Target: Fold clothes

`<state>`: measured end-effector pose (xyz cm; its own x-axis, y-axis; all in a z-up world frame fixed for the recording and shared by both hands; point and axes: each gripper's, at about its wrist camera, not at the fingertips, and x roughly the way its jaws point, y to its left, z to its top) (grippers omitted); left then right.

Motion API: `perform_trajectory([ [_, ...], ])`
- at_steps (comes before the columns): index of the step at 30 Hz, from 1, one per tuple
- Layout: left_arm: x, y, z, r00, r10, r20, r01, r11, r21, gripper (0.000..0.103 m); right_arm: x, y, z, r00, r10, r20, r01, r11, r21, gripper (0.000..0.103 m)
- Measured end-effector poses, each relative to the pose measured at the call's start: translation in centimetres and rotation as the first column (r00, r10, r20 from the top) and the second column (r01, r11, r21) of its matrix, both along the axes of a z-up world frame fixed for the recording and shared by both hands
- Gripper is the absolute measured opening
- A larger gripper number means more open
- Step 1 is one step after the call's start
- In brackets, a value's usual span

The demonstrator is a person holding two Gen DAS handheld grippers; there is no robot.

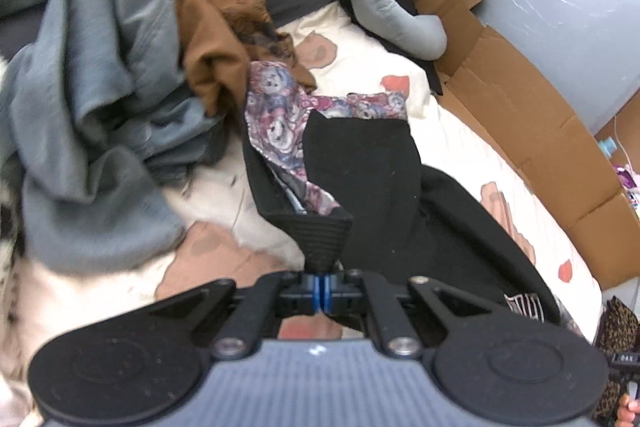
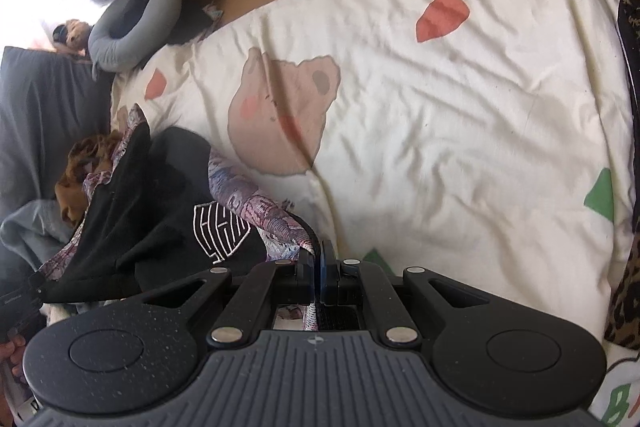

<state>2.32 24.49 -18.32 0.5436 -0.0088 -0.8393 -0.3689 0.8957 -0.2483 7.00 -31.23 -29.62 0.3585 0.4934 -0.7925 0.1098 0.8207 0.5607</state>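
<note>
With your left gripper (image 1: pixel 323 281) and right gripper (image 2: pixel 320 277) both clamped on the black, floral-lined garment (image 1: pixel 360 163), its trailing end may snag the grey and brown clothes pile (image 1: pixel 100 99) beyond your left fingertips.

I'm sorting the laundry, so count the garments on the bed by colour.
Black garment with patterned floral lining: 1
Rumpled grey-blue cloth garment: 1
Crumpled brown cloth garment: 1
Total: 3

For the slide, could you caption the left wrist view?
Left gripper shut on a black garment's ribbed hem, lifting it off the bear-print bedsheet.
</note>
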Motion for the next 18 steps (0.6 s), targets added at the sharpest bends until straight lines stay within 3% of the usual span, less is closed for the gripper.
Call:
perform_trajectory([
  [9,-8.1,-0.3,-1.6,0.996,0.038,-0.078,-0.041,0.999,-0.034,0.002,-2.1,0.5,-0.2,1.0,0.015,-0.018,-0.014,1.0,0.01,0.0],
  [18,-13.3,0.2,-2.6,0.987,0.056,-0.148,-0.061,0.998,-0.033,0.002,-3.6,1.4,0.0,0.997,0.07,-0.032,-0.07,0.998,0.002,0.0],
])
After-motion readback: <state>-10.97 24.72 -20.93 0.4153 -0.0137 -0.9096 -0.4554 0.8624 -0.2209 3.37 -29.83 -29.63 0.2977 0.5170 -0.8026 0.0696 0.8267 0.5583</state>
